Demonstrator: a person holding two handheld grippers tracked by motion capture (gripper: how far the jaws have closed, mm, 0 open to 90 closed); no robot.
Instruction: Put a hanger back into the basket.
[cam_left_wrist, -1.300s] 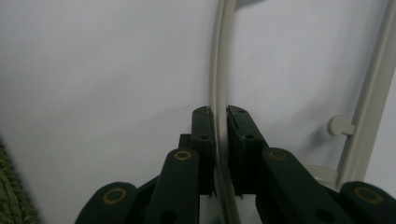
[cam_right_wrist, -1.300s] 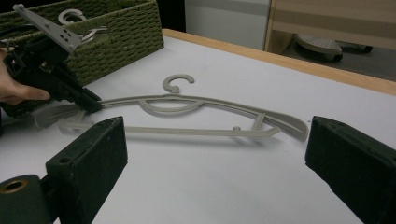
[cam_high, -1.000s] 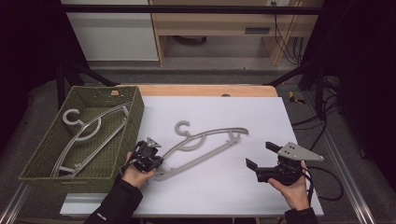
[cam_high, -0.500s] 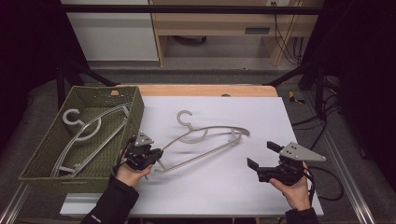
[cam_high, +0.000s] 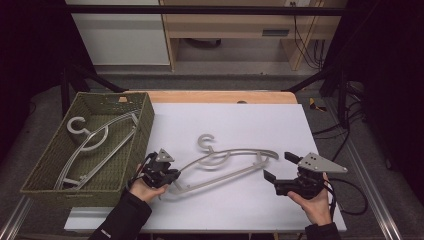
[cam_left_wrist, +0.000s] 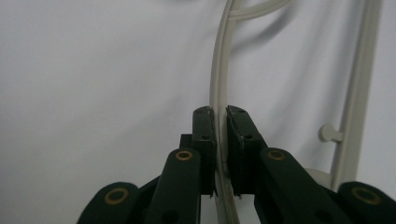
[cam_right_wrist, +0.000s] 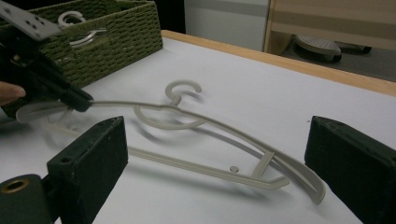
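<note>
A pale grey plastic hanger (cam_high: 220, 179) lies across the white table, its hook (cam_high: 205, 142) pointing to the far side. My left gripper (cam_high: 170, 177) is shut on the hanger's left end. In the left gripper view the pads (cam_left_wrist: 205, 126) pinch the thin curved arm (cam_left_wrist: 218, 70). The right gripper view shows that end of the hanger (cam_right_wrist: 210, 122) raised a little in the left gripper (cam_right_wrist: 79, 100), while its other end rests on the table. My right gripper (cam_high: 276, 166) stands open beside the hanger's right end, with nothing between its jaws.
A green woven basket (cam_high: 142, 125) stands at the left of the table and holds another grey hanger (cam_high: 95, 140). It also shows at the far left in the right gripper view (cam_right_wrist: 116, 37). A wooden strip (cam_high: 225, 96) edges the table's far side.
My left gripper has shifted a little to the right with the hanger end in it. The hanger's hook and right end have come nearer and rightward. The right gripper has kept still.
</note>
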